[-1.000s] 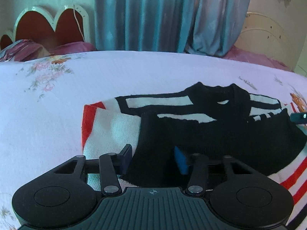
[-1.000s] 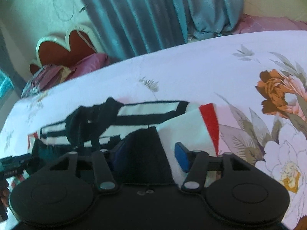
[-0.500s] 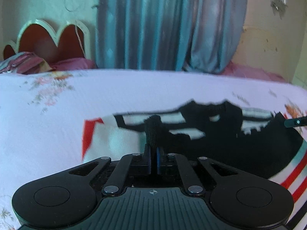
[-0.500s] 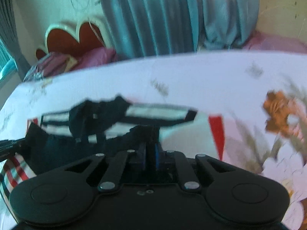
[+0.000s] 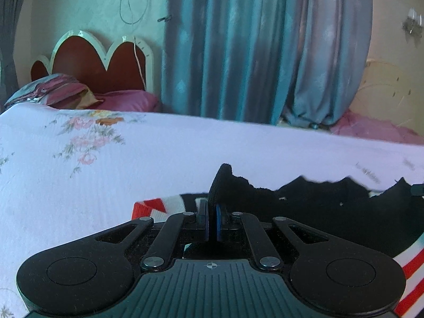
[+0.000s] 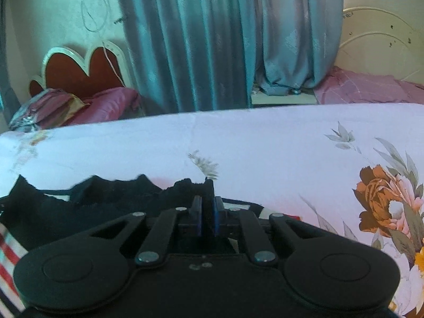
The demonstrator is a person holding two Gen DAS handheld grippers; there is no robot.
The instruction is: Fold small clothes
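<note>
A small black knit sweater (image 5: 304, 206) with white and red stripes lies on the floral bedsheet (image 5: 132, 164). My left gripper (image 5: 211, 206) is shut on a raised pinch of its black hem, which sticks up between the pads. In the right wrist view the same sweater (image 6: 79, 204) spreads to the left, and my right gripper (image 6: 207, 201) is shut on the black edge at its other side. Both held edges are lifted off the sheet, so the black cloth hangs as a ridge between the grippers. A red cuff (image 5: 144, 208) shows left of the left gripper.
The bed runs wide on all sides, with a large orange flower print (image 6: 381, 198) at the right. Beyond it are a red scalloped headboard (image 5: 87, 61), purple pillows (image 5: 124, 100), blue curtains (image 5: 251, 47) and a pink-covered bed (image 6: 371, 90).
Both grippers went from open around the sweater's hem to shut on it. Both then rose and tilted up, lifting the black edge off the sheet.
</note>
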